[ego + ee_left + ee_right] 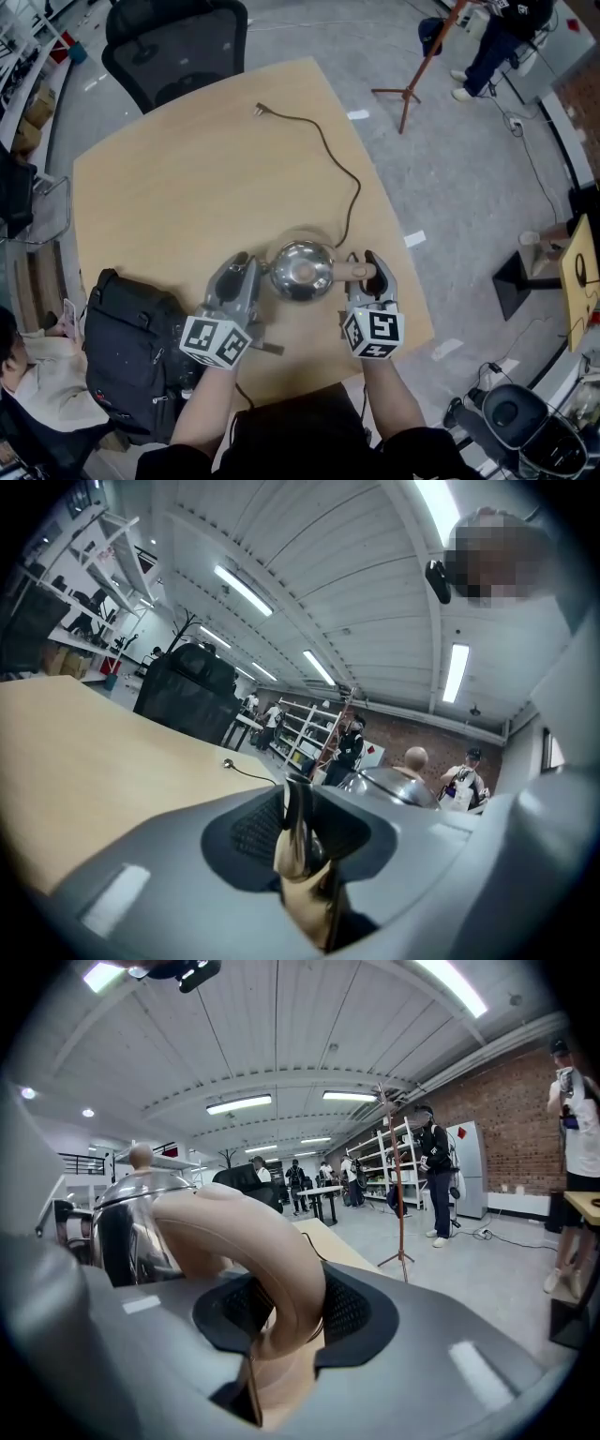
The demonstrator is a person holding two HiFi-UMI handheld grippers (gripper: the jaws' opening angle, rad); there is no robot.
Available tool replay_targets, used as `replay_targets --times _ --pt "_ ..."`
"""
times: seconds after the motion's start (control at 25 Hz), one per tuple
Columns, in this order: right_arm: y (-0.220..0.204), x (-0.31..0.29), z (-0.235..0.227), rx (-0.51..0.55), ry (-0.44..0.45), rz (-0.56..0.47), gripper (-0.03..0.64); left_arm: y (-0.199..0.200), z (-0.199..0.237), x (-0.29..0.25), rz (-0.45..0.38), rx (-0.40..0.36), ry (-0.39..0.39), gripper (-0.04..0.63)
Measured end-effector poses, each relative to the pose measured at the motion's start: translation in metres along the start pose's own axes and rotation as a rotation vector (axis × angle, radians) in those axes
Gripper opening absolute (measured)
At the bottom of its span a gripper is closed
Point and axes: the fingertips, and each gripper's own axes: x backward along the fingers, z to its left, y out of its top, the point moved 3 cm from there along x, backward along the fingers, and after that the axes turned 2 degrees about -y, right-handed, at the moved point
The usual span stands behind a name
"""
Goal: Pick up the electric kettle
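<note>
The right tongs grip the kettle's beige handle, both pads pressed against it. The steel body with its knobbed lid rises at left. Beyond lie the table, a wooden stand and a standing person by a brick wall.

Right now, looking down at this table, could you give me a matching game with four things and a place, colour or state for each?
1 kettle
2 backpack
3 plug
4 right tongs

A at the table's far end
B shiny silver
C black, by the near left corner
D closed on the tan handle

Pairs: 1-B, 2-C, 3-A, 4-D
</note>
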Motion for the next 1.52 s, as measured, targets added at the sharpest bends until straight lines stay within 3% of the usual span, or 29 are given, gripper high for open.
replay_targets --times 0.2,0.6,0.68,1.0,1.24,1.52 --pt "0.009 0.03 0.008 -0.021 -0.009 -0.025 0.124 0.014 -0.018 0.026 -0.073 0.05 -0.022 0.084" --pt "0.023 0.09 0.036 -0.031 -0.035 -0.095 0.124 0.04 -0.041 0.074 -0.173 0.04 -0.11 0.084" --pt "0.021 0.104 0.04 -0.025 -0.04 -0.102 0.123 0.039 -0.047 0.085 -0.184 0.05 -0.133 0.054" --pt "0.024 0.154 0.027 -0.012 -0.068 -0.169 0.124 0.026 -0.083 0.109 -0.213 0.056 -0.145 0.055" --pt "0.026 0.185 0.028 -0.029 -0.068 -0.192 0.123 0.036 -0.106 0.125 -0.244 0.018 -0.153 0.054" --pt "0.015 0.241 0.002 -0.032 -0.054 -0.204 0.124 0.012 -0.158 0.155 -0.258 0.015 -0.14 0.052"
